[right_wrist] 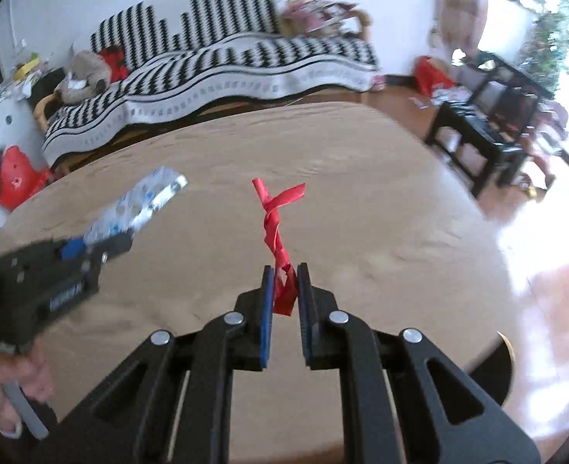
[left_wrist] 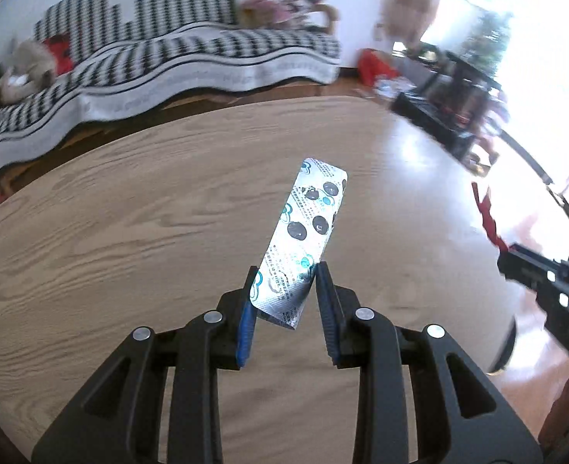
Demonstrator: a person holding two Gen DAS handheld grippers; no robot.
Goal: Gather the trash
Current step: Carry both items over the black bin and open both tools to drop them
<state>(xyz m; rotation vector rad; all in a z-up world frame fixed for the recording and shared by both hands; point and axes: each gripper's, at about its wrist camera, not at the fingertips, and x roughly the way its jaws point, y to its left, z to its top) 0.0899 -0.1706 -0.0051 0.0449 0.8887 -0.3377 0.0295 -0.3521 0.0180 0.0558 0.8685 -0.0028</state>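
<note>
Two pieces of trash are off the table (left_wrist: pixel 110 212), one in each gripper. The left gripper (left_wrist: pixel 284 274) is clamped on the near end of a foil pill strip (left_wrist: pixel 304 228); the strip's long axis runs forward and a little rightward from the jaws, sticking out above the tabletop. The right gripper (right_wrist: pixel 284 274) is pinched on the lower end of a twisted red ribbon (right_wrist: pixel 276 228), which stands almost straight ahead of its jaws, its loose tips splaying at the far end. Both pieces hang over the table, not touching it. Seen from the right wrist, the left gripper (right_wrist: pixel 103 241) sits off to the left with the strip (right_wrist: pixel 141 201) pointing across the table. No bin shows in either view, so which hand is nearer to one cannot be told. The wood itself shows nothing else lying on it — likely the next move is carrying both pieces away.
</note>
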